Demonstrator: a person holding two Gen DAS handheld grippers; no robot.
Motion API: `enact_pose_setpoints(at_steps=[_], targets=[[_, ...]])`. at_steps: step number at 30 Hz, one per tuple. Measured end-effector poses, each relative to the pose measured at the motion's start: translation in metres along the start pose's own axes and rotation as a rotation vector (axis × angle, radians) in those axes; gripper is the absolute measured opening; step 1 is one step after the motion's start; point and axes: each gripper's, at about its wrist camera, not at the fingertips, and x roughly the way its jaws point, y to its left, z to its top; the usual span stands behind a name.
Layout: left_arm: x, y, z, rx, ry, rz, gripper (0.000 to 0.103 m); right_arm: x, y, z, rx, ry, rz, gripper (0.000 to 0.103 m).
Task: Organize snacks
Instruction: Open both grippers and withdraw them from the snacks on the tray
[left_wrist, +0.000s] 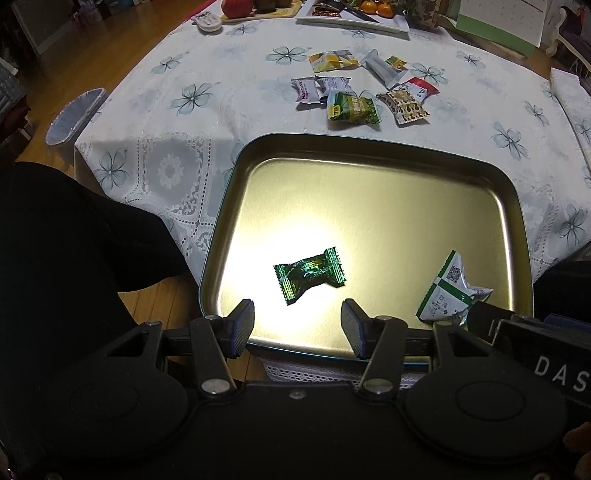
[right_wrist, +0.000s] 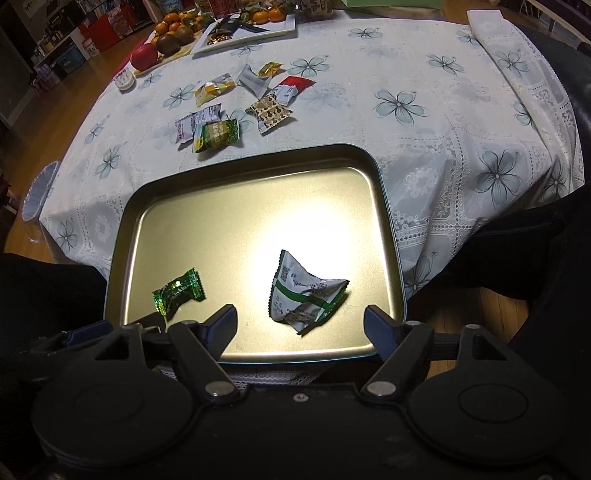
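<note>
A shallow, gold-coloured rectangular metal tin with rounded corners sits at the near edge of a table covered by a white lace tablecloth printed with grey-blue flowers; the tin's near rim overhangs the table edge.

On the left, the left gripper hangs over the near left part of the tin, pointing steeply down. Its jaws stand apart with nothing between them. Just beyond its fingertips, a small twist-ended sweet in shiny dark green foil lies flat on the tin floor, clear of both pads.

To the right, a crumpled white sachet with green bands and a printed code lies in the near right part of the tin, well apart from the green sweet. The right gripper hovers over it with jaws spread wide; the sachet lies just beyond the fingertips, and neither pad touches it.

Farther off, past the tin's far rim, a loose cluster of wrapped snacks rests on the cloth: a white and purple packet, a green pillow pack, a yellow and white packet, a brown patterned packet and a red and white packet. At the far edge stands a white rectangular tray with oranges.
</note>
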Motion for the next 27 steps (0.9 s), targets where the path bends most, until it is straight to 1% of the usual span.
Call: enact_pose_setpoints(at_steps=[3, 8, 23, 27], targets=[[0.002, 0.001, 0.0, -0.004, 0.003, 0.003, 0.063, 0.005, -0.001, 0.001, 0.003, 0.018, 0.001, 0.081], [0.007, 0.003, 0.001, -0.011, 0.019, 0.001, 0.063, 0.013, -0.003, 0.003, 0.008, 0.049, -0.003, 0.082], [0.02, 0.008, 0.006, -0.016, 0.054, 0.002, 0.063, 0.024, -0.005, 0.013, 0.018, 0.092, -0.005, 0.082], [0.023, 0.008, 0.011, -0.012, 0.069, -0.003, 0.063, 0.029, -0.002, 0.018, 0.014, 0.122, -0.009, 0.082]])
